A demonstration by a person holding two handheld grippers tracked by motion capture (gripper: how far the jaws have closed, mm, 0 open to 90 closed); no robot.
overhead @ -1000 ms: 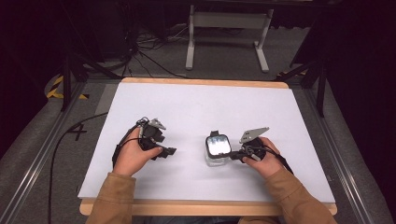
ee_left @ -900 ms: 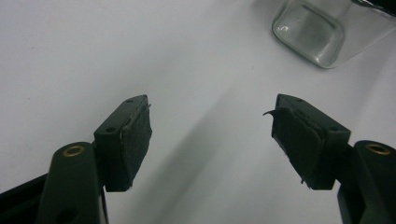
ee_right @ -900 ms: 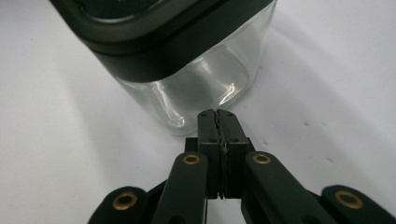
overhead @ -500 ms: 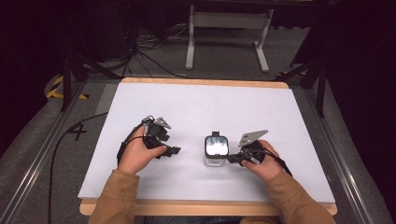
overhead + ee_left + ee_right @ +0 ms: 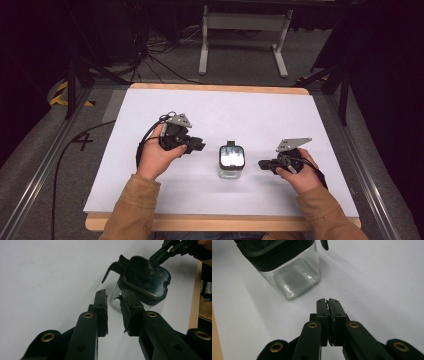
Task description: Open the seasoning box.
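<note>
A small square clear-glass jar with a black clip-on lid (image 5: 231, 161) is standing upright near the middle of the white tabletop (image 5: 240, 112), between both tools and touched by neither. The left gripper (image 5: 113, 305) has just been closing; its jaws are standing slightly apart with nothing between them. The right gripper (image 5: 327, 301) is pinched together, empty, just beside the jar. To regrasp well, the jaws should probably spread wide first, then square up to flat glass sides.

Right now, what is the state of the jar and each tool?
Glass jar: upright on the table, black lid on, not held.
Left tool: jaws have just been closing, small gap, nothing between them.
Right tool: shut, holding nothing, beside the jar.
</note>
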